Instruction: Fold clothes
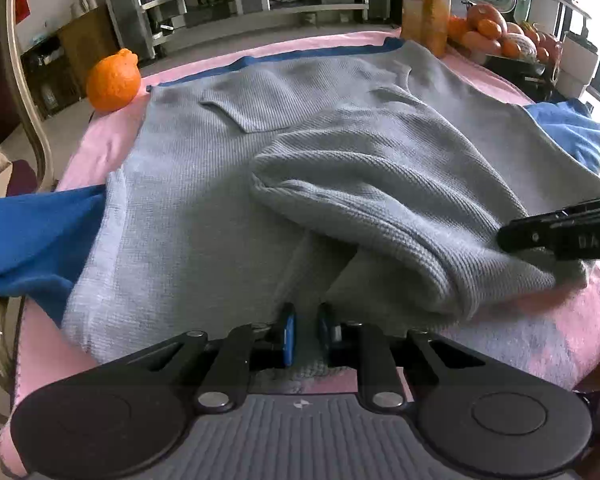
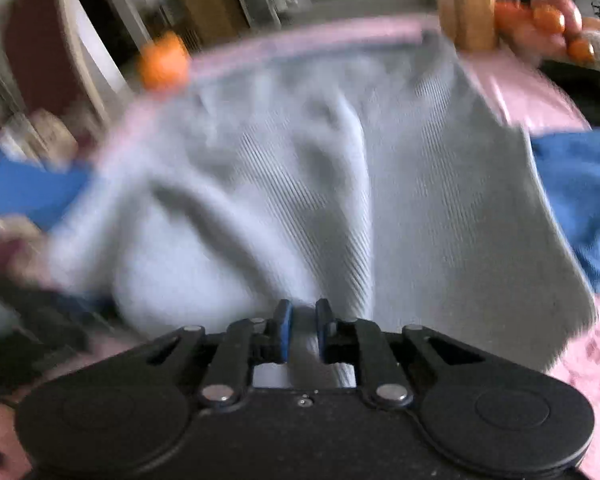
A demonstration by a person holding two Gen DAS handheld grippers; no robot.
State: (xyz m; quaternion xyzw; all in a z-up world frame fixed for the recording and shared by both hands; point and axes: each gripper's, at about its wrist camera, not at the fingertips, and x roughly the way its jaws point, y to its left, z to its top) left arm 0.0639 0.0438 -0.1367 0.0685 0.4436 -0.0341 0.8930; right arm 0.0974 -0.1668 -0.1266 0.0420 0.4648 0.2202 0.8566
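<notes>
I am holding a gripper in each hand over a grey knitted sweater that is lying spread on the pink-covered desk, with a blue garment showing beneath it at both sides.

My left gripper is pinching the near hem of the sweater; a strip of knit is sitting between the blue pads, which are closing on it.

My right gripper is likewise pinching grey cloth, the pads nearly together on a fold of it. The right view is blurring, so I cannot tell exactly which edge this is. In the left view it is showing at three o'clock, gripping the bunched sleeve end.

The sweater is stretching away from both sets of fingers toward twelve o'clock, its long axis running from hem to collar. Both hands are working the near edge; the left is nearer the body's middle, the right nearer the sleeve. An orange is sitting at ten o'clock, off the sweater.
</notes>
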